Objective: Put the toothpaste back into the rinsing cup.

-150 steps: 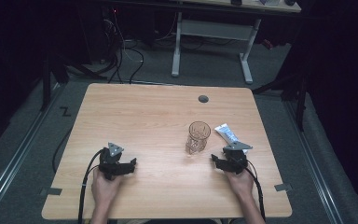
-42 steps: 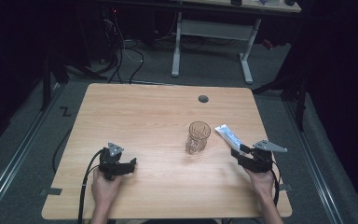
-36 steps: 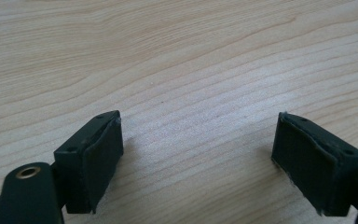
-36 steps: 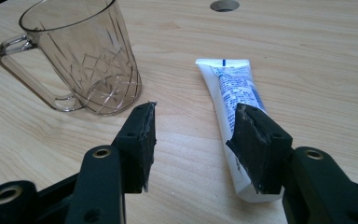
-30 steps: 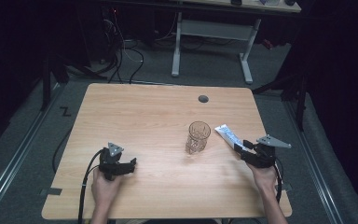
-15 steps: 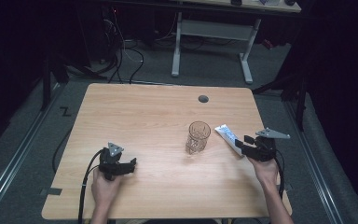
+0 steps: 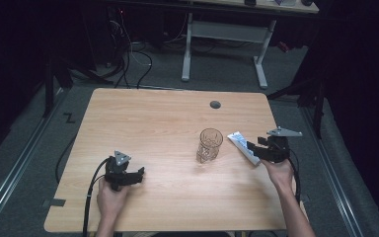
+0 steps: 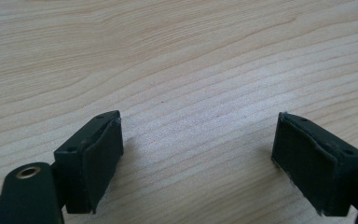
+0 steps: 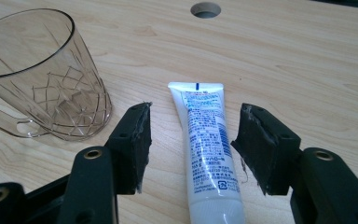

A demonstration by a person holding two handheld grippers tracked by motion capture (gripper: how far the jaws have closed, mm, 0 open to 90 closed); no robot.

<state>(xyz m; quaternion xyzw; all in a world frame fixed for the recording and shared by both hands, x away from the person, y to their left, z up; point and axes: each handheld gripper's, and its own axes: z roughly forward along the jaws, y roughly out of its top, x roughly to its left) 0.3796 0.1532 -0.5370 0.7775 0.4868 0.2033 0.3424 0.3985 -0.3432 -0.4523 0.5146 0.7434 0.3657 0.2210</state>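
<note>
Moved up to the tube, the right gripper has just been opening; its jaws straddle the tube on the table untouched, beside the glass. Left gripper rests spread, hand low.

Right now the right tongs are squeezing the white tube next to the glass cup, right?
Not squeezing. In the right gripper view the right tongs are open, one jaw on each side of the white tube, with gaps showing. The tube lies flat on the table beside the glass cup.
</note>
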